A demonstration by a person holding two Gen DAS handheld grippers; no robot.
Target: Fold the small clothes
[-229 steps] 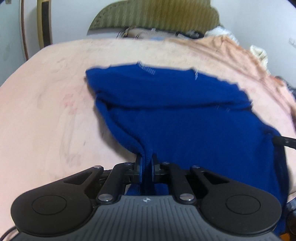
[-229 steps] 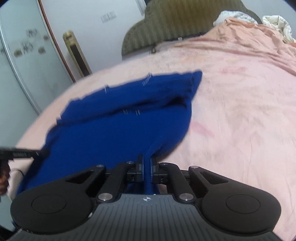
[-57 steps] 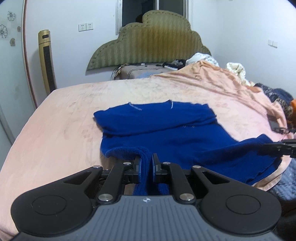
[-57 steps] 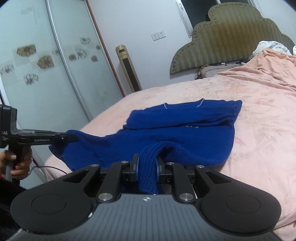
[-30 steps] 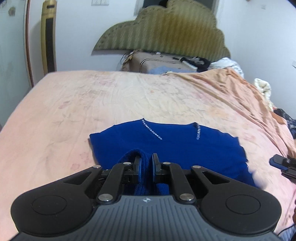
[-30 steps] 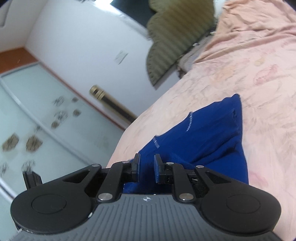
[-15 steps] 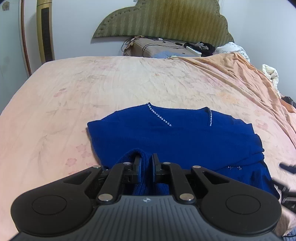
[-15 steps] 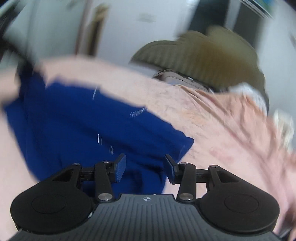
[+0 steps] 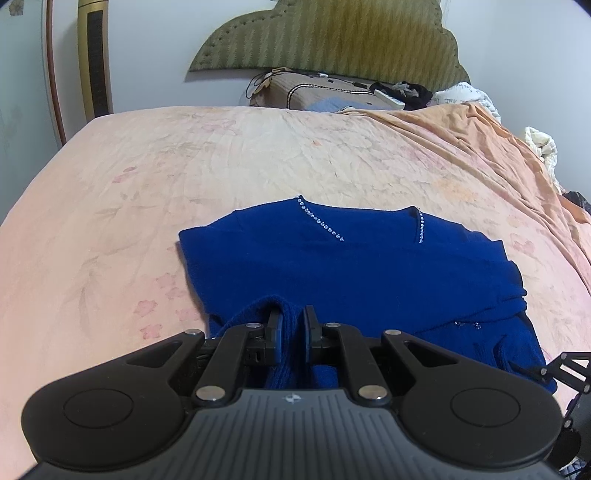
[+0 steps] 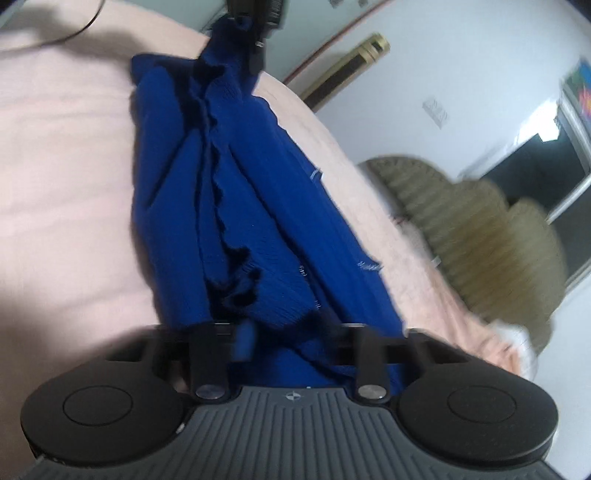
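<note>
A dark blue sweater [image 9: 351,266] with bead trim at the neck lies folded on the pink bed sheet [image 9: 184,166]. My left gripper [image 9: 291,332] is shut on a raised fold at its near left edge. The right gripper [image 9: 565,365] shows at the lower right, by the sweater's near right corner. In the right wrist view, which is rolled and blurred, the sweater [image 10: 229,184] runs up to the left gripper [image 10: 255,22] at the top. The right gripper [image 10: 291,332] has blue cloth between its jaws, which still stand apart and are closing.
A green padded headboard [image 9: 332,33] stands against the far wall, with a pillow and clutter [image 9: 325,92] below it. An orange blanket [image 9: 480,147] covers the bed's right side. A gold tower unit [image 9: 94,59] stands at the far left. The pink sheet [image 10: 55,147] stretches left.
The right gripper rolled over and swung to the sweater's near right corner; its jaws opened wide and now straddle blue cloth. The left gripper keeps its hold and barely moved.
</note>
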